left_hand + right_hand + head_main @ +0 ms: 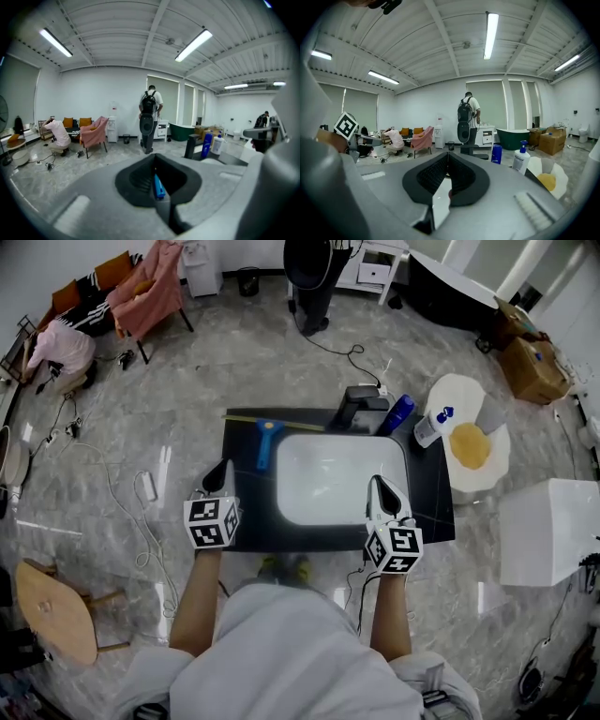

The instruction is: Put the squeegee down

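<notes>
The squeegee, with a blue handle and a long thin blade, lies flat on the far left part of the black countertop, left of the white sink basin. No gripper touches it. My left gripper hovers over the countertop's left edge, nearer to me than the squeegee, jaws shut and empty. In the left gripper view the blue handle shows through the gap below the closed tips of the left gripper. My right gripper sits by the sink's right rim, also shut and empty; its tips meet.
A black faucet, a blue bottle and a white pump bottle stand at the counter's far edge. An egg-shaped rug and a white box lie right. A wooden stool is at left. A person with a backpack stands beyond.
</notes>
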Available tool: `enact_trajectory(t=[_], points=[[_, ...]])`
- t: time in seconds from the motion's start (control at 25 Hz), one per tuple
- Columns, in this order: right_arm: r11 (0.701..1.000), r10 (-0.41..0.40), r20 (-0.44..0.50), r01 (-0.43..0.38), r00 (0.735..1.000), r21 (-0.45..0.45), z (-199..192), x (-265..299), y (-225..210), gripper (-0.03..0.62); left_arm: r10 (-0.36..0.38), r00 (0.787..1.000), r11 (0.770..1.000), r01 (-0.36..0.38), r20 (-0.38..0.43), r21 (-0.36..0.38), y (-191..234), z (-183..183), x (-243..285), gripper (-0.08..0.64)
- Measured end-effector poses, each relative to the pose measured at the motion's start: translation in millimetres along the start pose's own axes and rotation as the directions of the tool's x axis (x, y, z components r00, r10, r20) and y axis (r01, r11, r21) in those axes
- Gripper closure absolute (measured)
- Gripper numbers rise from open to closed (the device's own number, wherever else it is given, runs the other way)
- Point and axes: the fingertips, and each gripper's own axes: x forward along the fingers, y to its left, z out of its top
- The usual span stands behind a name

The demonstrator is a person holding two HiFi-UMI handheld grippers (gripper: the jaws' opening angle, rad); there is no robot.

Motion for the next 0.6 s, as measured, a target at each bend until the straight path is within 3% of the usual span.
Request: enact_trajectory(t=[0.6], points=[[0.999,0.028,0.042,-0.027,0.999,-0.021,25.3,-5.3,19.4,0.589,0.008,0.997,1.0,-0.01,0.083,0.028,10.9,32.0,-34.0,0.561]])
